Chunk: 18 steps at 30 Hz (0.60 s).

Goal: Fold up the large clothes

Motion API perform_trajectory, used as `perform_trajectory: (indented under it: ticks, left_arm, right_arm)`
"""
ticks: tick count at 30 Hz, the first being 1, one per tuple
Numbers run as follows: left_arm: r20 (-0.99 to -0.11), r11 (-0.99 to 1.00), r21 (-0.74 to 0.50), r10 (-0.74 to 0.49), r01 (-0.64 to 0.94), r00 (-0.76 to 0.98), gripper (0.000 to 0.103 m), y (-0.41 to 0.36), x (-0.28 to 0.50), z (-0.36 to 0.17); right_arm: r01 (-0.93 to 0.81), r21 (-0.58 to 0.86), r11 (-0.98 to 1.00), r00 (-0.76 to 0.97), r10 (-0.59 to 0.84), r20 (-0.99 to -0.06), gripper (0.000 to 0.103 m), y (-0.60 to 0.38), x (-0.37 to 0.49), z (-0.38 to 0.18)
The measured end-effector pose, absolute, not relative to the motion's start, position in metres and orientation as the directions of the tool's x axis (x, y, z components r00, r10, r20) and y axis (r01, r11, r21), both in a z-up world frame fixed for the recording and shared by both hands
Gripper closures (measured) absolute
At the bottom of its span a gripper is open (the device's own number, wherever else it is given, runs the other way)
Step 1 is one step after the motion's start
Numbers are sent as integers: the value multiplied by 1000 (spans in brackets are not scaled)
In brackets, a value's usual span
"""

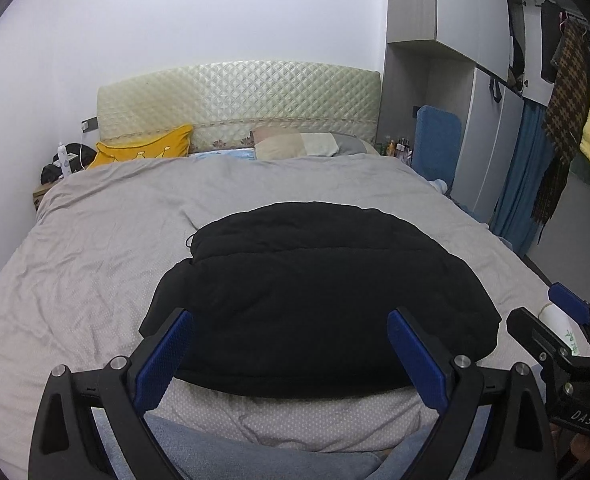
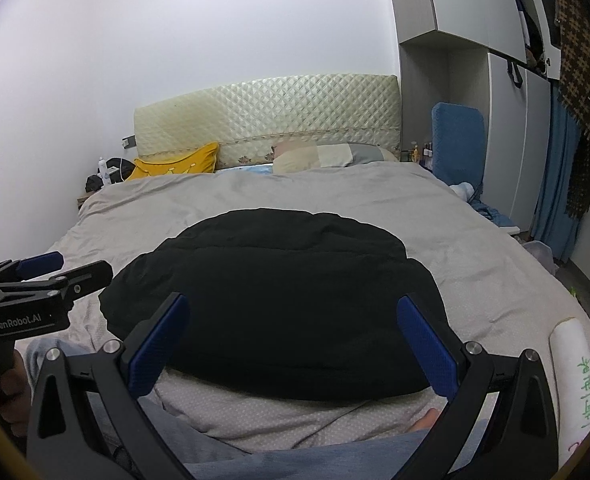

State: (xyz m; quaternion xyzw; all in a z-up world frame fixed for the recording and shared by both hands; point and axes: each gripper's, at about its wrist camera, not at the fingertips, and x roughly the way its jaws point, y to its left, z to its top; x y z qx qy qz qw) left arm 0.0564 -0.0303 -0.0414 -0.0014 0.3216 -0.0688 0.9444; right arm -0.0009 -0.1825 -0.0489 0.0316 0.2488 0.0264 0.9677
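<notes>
A black padded garment (image 1: 315, 300) lies folded into a thick bundle on the grey bed cover (image 1: 95, 232), close to the bed's near edge. My left gripper (image 1: 291, 320) hangs open just above its near side, blue pads wide apart, holding nothing. In the right wrist view the same black garment (image 2: 271, 300) fills the middle, and my right gripper (image 2: 293, 306) is open over its near edge as well. Each gripper shows at the edge of the other's view: the right gripper (image 1: 551, 312) and the left gripper (image 2: 71, 266).
A yellow pillow (image 1: 143, 150) and a beige pillow (image 1: 303, 145) rest against the quilted headboard (image 1: 239, 100). A wardrobe (image 1: 475, 80) with hanging clothes (image 1: 567, 112) stands at the right. A white roll (image 2: 575, 360) lies at the bed's near right corner. A person's blue-clad legs (image 1: 255, 456) are below.
</notes>
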Motion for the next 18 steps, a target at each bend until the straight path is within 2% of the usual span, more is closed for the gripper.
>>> perform_trajectory:
  ticks: [18]
  left_arm:
    - [-611, 991, -40, -123, 125, 782, 5, -30, 57, -42]
  right_arm:
    - [-30, 70, 997, 876, 61, -479, 0, -185, -5, -48]
